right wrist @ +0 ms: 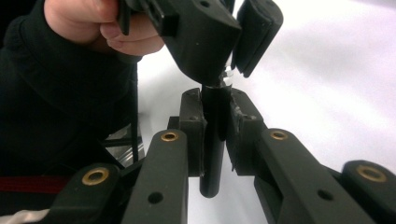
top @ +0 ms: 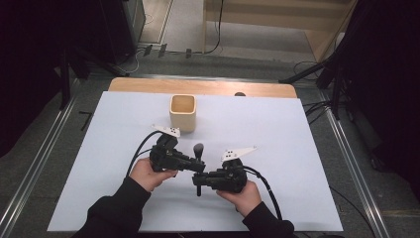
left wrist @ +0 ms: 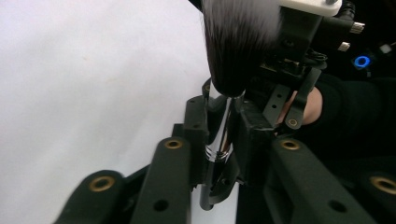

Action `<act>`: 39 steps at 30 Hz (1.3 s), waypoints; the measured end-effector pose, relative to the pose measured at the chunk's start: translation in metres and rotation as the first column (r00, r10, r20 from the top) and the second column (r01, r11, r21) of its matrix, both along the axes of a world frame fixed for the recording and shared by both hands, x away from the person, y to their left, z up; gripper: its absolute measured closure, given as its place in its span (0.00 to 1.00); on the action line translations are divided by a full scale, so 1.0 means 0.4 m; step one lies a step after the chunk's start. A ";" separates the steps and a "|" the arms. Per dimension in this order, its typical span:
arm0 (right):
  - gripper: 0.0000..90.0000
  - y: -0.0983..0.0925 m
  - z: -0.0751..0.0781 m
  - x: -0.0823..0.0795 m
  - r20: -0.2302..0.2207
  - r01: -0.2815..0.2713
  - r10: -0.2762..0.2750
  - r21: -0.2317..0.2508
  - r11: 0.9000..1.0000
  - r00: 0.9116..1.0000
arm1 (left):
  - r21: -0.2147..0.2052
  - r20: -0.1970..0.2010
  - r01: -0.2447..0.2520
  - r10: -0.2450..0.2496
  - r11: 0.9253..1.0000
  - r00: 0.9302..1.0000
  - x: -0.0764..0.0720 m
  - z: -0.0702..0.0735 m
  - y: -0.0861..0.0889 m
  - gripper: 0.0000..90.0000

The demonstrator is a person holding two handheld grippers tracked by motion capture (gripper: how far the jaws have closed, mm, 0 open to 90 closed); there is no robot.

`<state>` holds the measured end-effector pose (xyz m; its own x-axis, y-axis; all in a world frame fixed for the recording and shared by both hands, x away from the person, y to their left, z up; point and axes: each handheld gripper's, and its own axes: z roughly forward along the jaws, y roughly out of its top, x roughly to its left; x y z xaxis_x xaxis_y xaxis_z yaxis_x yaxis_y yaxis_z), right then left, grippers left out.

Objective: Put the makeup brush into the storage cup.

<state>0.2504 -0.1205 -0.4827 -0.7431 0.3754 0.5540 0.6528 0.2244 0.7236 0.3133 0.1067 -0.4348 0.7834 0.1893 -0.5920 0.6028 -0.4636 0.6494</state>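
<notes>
Left hand-held gripper (top: 198,167): jaws pinched on the chrome ferrule of a makeup brush (top: 198,150), just below its dark, white-tipped bristles, as the left gripper view shows (left wrist: 219,144). Right hand-held gripper (top: 199,181): jaws pressed against the brush's black handle (right wrist: 212,140), directly under the left pair, so both tools hold the one brush above the white tabletop (top: 297,148). A tan square cup (top: 183,112) stands well apart, beyond the hands.
</notes>
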 end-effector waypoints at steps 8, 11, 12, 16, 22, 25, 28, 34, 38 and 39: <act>0.88 -0.005 0.003 0.001 0.002 0.007 -0.007 0.002 1.000 1.000 | 0.001 0.034 -0.026 0.026 1.000 0.999 -0.013 0.005 -0.004 0.57; 0.88 -0.006 0.004 0.000 0.000 0.011 -0.011 0.003 1.000 1.000 | -0.018 0.037 -0.045 0.046 0.999 0.998 -0.014 0.004 -0.001 0.49; 0.88 -0.007 0.003 0.001 0.000 0.011 -0.011 0.003 1.000 1.000 | -0.024 0.041 -0.057 0.058 0.998 0.998 -0.016 0.004 0.000 0.48; 0.88 -0.008 0.003 0.001 -0.004 0.018 -0.018 0.009 1.000 1.000 | -0.039 0.062 -0.084 0.086 0.996 0.994 -0.021 0.000 0.005 0.41; 0.88 -0.013 -0.001 0.002 -0.021 0.035 -0.034 0.028 0.999 0.999 | -0.063 0.066 -0.127 0.131 0.990 0.989 -0.035 -0.007 0.004 0.40; 0.88 -0.016 -0.002 0.003 -0.028 0.044 -0.044 0.030 0.999 0.999 | -0.068 0.069 -0.157 0.162 0.985 0.984 -0.041 -0.008 0.003 0.46; 0.88 -0.017 -0.001 0.002 -0.029 0.049 -0.048 0.031 0.998 0.998 | -0.080 0.063 -0.174 0.179 0.981 0.982 -0.045 -0.008 0.001 0.52; 0.88 -0.017 -0.003 0.003 -0.028 0.054 -0.053 0.030 0.998 0.998 | -0.077 0.049 -0.200 0.204 0.977 0.978 -0.051 -0.013 -0.006 0.64; 0.88 -0.018 -0.003 0.003 -0.028 0.059 -0.058 0.032 0.998 0.998 | -0.081 0.035 -0.214 0.217 0.974 0.976 -0.049 -0.016 -0.003 0.70; 0.88 -0.018 -0.003 0.003 -0.031 0.059 -0.058 0.032 0.998 0.998 | -0.084 0.030 -0.218 0.221 0.972 0.975 -0.049 -0.017 -0.003 0.70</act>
